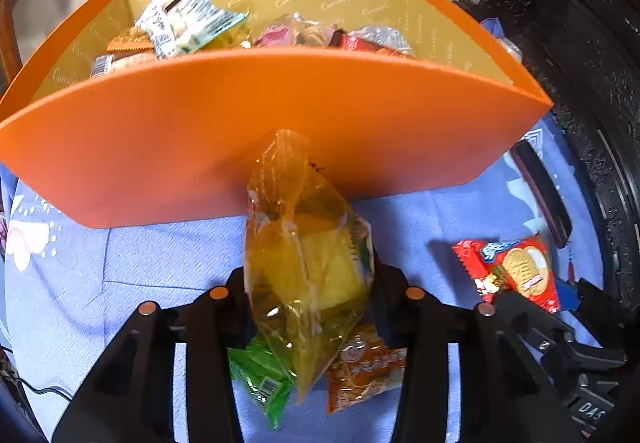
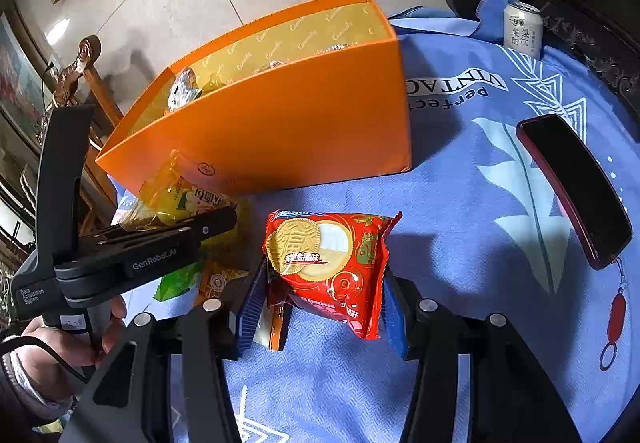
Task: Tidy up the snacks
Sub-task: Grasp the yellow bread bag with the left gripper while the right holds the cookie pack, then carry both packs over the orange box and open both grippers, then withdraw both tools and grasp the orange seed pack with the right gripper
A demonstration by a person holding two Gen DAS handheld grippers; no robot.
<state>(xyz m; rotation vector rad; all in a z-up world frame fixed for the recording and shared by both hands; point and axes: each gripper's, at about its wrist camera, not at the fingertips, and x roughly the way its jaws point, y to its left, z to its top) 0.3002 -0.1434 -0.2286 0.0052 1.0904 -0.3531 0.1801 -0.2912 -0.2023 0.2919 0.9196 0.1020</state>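
A desk [image 2: 460, 179] draped in a blue printed cloth is standing on a pale tiled floor, with dark carved furniture bordering its far side. The left gripper [image 1: 310, 283] is clamping a yellow transparent snack packet [image 1: 308, 255] between its pads, with the packet raised off the cloth in front of the near wall of the orange box [image 1: 280, 131]; in the right wrist view the packet is showing above that gripper's side, just beside the box's lower corner. The right gripper [image 2: 324, 283] is closing on a red biscuit packet [image 2: 326, 263], which is sitting between the blue pads with both pads against its sides; whether it is resting on the cloth or lifted cannot be told. Beneath the left gripper, a green packet [image 1: 260, 379] and an orange packet [image 1: 364, 371] are lying on the cloth, not yet collected. Inside the box, several wrapped snacks are already piling up, among them a white-and-green packet [image 1: 188, 19]. Further out, a dark phone [image 2: 576, 191] and a drink can [image 2: 522, 29] are sitting on the cloth, well apart from the work. Assessment: the task is appearing partly done, with two packets in hand and at least two remaining on the desk to be boxed.
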